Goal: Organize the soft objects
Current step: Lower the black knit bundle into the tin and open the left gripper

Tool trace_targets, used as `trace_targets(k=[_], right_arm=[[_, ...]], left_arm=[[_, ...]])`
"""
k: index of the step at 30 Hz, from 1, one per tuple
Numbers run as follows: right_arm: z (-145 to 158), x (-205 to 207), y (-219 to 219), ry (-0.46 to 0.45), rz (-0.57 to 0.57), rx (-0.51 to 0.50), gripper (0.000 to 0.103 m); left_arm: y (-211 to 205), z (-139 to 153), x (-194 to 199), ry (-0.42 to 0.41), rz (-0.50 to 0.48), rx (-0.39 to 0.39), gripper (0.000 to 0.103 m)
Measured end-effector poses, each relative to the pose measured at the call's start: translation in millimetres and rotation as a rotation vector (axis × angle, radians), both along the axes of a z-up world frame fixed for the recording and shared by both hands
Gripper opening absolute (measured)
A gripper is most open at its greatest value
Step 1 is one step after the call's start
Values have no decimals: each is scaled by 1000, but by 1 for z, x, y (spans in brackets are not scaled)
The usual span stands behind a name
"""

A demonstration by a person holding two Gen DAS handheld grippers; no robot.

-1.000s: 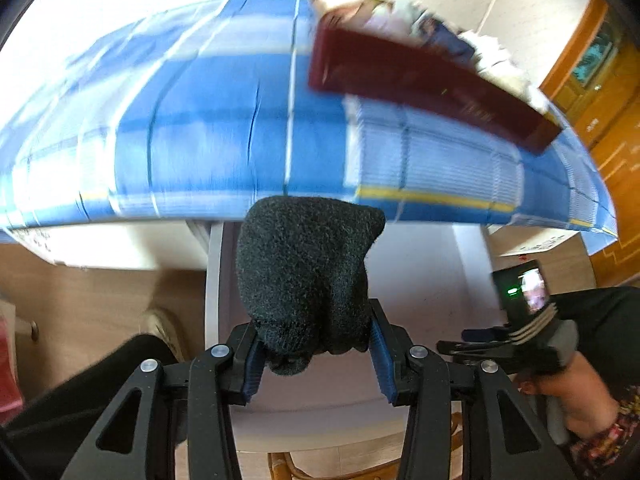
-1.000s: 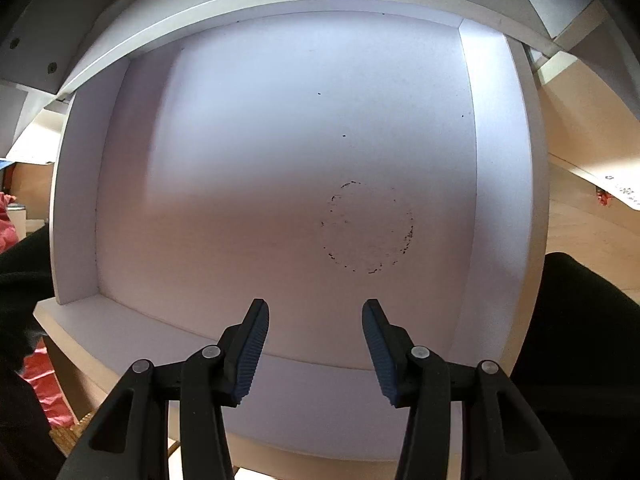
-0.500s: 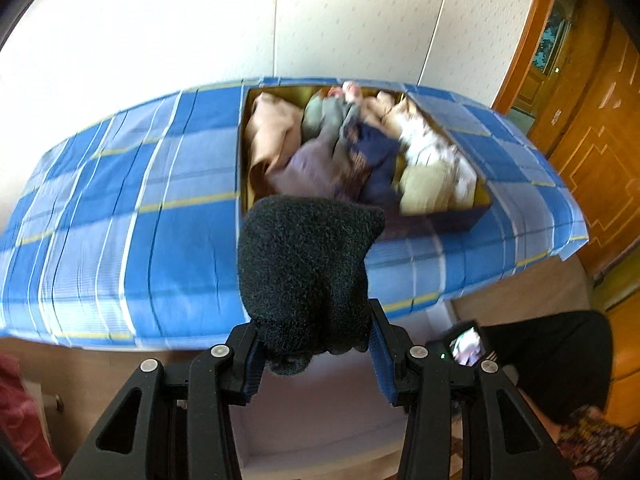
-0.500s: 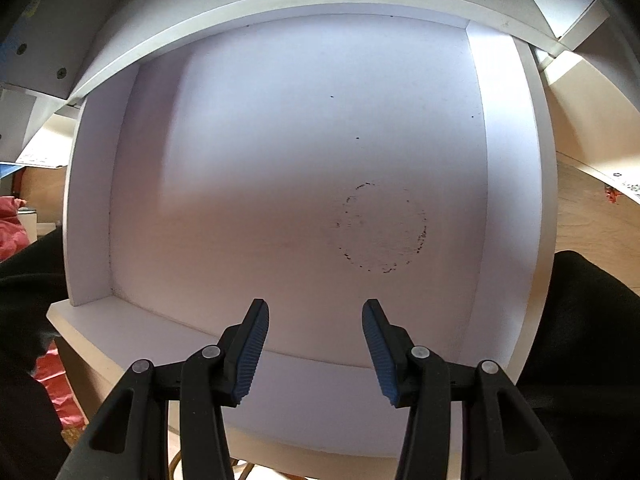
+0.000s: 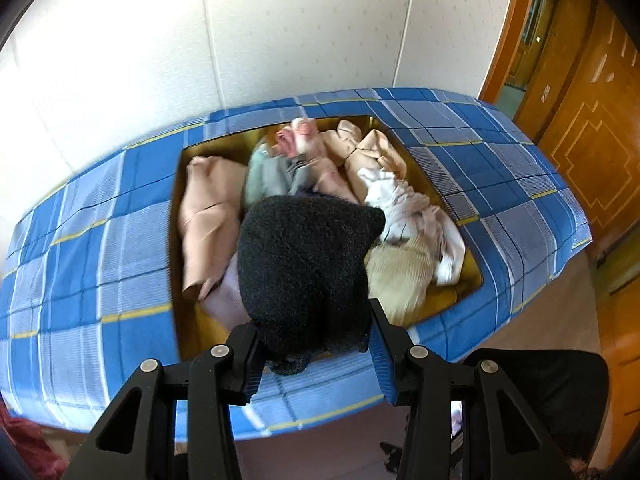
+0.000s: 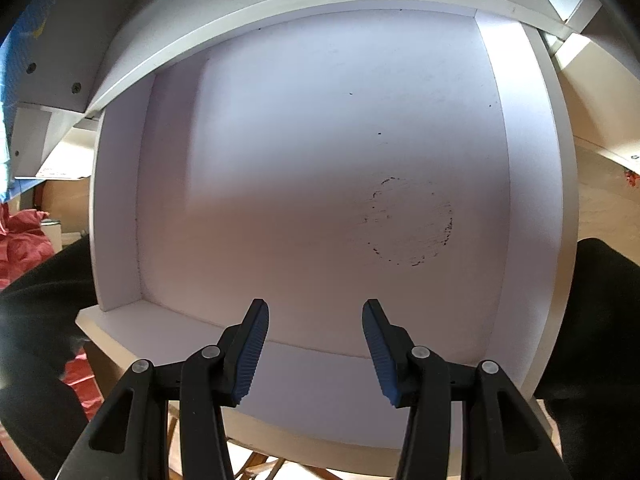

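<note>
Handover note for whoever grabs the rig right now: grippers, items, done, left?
Left gripper: shut on black knit item, above the box of clothes on the blue plaid cloth.
Right gripper: open, empty, over the white drawer.
Done: one item picked up.
Left: place it; drawer holds nothing, the clothes still in the box.

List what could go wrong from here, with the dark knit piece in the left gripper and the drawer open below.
1. The left gripper pinches only the lower edge of the black fuzzy sock; it could slip out.
2. The box is crammed with clothes; adding more may spill.
3. The right gripper hangs open and empty over the white drawer, so it cannot catch a drop.
</note>
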State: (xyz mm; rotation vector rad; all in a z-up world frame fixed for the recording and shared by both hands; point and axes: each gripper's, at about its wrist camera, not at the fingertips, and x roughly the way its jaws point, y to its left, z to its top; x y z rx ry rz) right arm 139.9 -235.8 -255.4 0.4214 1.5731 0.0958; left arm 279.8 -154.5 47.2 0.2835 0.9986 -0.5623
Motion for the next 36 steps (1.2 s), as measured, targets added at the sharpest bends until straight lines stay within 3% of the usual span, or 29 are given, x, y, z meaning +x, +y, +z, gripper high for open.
trace_targets(k=[8, 18, 21, 26, 30, 31, 33, 34, 35, 36], right_arm=[[8, 0, -18, 1, -34, 52, 49], [14, -4, -20, -14, -47, 92, 50], [9, 3, -5, -19, -39, 93, 50], [8, 2, -3, -19, -49, 81, 50], [9, 2, -5, -21, -56, 81, 50], [9, 2, -5, -21, -53, 82, 50], [9, 3, -2, -22, -47, 81, 50], [9, 3, -2, -22, -44, 80, 50], [9, 3, -1, -22, -42, 80, 50], [9, 3, -1, -23, -40, 79, 50]], left_arm=[[-46, -22, 32, 72, -17, 21, 46], [-23, -32, 86, 86, 108, 70, 48], [-15, -36, 92, 99, 131, 61, 55], [-1, -34, 85, 57, 174, 50, 79], [16, -26, 80, 25, 217, -8, 83], [18, -24, 79, 8, 217, -9, 82], [18, -22, 77, -20, 209, 12, 60], [18, -24, 79, -24, 207, 33, 38], [17, -25, 81, -22, 210, 50, 31], [17, -28, 84, -17, 222, 59, 31]])
